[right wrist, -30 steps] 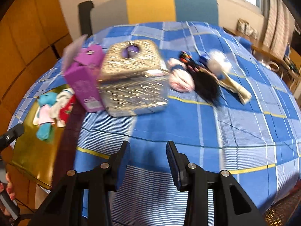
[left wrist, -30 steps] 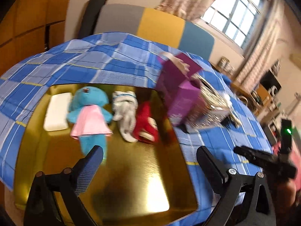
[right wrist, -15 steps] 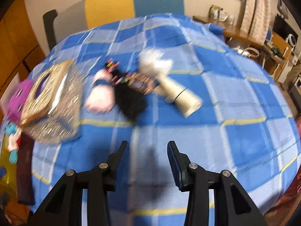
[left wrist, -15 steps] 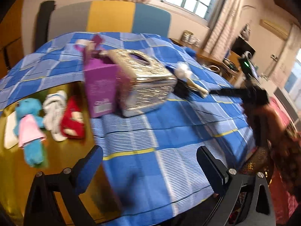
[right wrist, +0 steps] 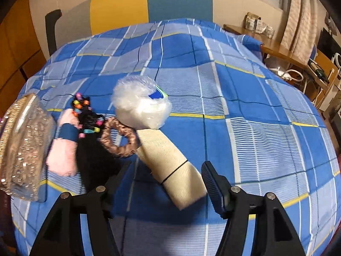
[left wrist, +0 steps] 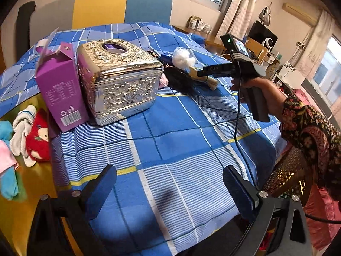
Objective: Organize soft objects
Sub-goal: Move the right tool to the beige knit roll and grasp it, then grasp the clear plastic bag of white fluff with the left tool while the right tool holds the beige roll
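The cream roll [right wrist: 170, 166] lies on the blue checked cloth [right wrist: 255, 128], its long axis running from upper left to lower right in the right wrist view, near end toward the camera. Its far end touches the white puff [right wrist: 140, 106]. A thin black band circles the roll near the middle.

The right gripper [right wrist: 164, 177] hovers over the roll's near end, jaws apart; they have just been opening. The roll's near end lies between the fingers in this view, though contact cannot be told. In the left wrist view a hand [left wrist: 262, 93] in a patterned sleeve [left wrist: 309, 128] holds that gripper above the roll.

Left of the roll lie a braided brown ring [right wrist: 119, 136], touching it, then a black hair piece [right wrist: 93, 155] with coloured clips, then a pink fluffy thing [right wrist: 64, 153] with a blue band. Further left stands the silver tissue box [left wrist: 119, 79], with a purple carton [left wrist: 59, 85] just beside it. On the gold tray [left wrist: 32, 192] lie a red sock [left wrist: 38, 138], a white sock [left wrist: 21, 128] and a blue toy [left wrist: 8, 164].

The left gripper [left wrist: 168, 187] hangs wide open over bare cloth, holding nothing.

A second ago the left view looked down on the tray and the right view faced the box and carton; both have since swung right, toward the roll.
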`<state>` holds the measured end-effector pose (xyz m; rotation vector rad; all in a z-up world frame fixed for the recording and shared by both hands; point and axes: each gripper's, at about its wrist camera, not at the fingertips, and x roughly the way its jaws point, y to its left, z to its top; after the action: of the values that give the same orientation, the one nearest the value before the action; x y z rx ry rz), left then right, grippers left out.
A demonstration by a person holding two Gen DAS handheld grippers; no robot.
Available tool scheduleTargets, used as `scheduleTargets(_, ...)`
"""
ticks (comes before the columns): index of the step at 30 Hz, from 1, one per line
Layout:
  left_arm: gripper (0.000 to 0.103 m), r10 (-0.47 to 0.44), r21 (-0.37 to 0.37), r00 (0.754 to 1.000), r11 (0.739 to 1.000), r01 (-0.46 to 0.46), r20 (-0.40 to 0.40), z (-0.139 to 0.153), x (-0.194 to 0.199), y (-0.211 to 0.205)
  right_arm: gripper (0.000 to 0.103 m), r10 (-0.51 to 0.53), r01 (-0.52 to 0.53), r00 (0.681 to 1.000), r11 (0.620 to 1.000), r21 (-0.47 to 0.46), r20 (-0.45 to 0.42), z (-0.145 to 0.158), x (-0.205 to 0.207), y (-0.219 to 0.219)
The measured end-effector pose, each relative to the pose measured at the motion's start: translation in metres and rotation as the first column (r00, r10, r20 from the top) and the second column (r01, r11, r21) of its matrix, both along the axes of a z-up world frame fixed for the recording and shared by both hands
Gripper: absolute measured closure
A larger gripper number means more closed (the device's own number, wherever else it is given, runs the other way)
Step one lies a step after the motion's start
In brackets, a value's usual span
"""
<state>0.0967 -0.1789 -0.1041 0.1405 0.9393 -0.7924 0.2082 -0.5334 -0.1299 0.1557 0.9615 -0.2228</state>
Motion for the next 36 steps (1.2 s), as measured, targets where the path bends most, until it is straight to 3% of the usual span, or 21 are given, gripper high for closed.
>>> scheduleTargets(3,0.003,-0.005,-0.001,1.000,1.000,0.005,0.003,0.000,0.002,-0.008,0.037,0.012,-0.012,1.000,1.000,0.009,-0.026,-0.016,0.006,-0.006)
scheduleTargets(6,0.003,-0.025,0.002,0.999,1.000,0.025,0.021,0.002,0.001,-0.021,0.037,0.021,-0.025,0.998,0.998,-0.061,-0.058,-0.022,0.009,-0.003)
scheduleTargets(8,0.003,-0.035,-0.001,0.999,0.999,0.035,0.021,0.004,0.001,-0.029,0.038,0.021,-0.023,0.998,0.999,-0.036,-0.062,-0.025,0.010,-0.004)
scheduleTargets(12,0.003,-0.049,-0.012,0.998,0.999,0.050,0.026,0.010,0.005,-0.048,0.049,0.015,-0.019,0.997,0.999,-0.051,-0.071,-0.027,0.008,-0.002)
scheduleTargets(23,0.003,-0.023,0.003,0.998,1.000,0.023,0.054,0.034,0.035,-0.112,0.058,-0.051,0.060,0.994,0.994,0.090,-0.099,-0.017,0.001,-0.018)
scheduleTargets(28,0.003,-0.002,0.010,0.999,1.000,0.001,0.042,0.045,0.061,-0.152,0.058,-0.139,0.145,0.989,0.972,0.183,-0.041,0.002,-0.015,-0.043)
scheduleTargets(36,0.001,0.073,0.069,0.995,0.995,-0.078,0.065,0.049,0.121,-0.222,0.057,-0.242,0.236,0.970,0.943,0.234,-0.004,0.011,-0.023,-0.066)
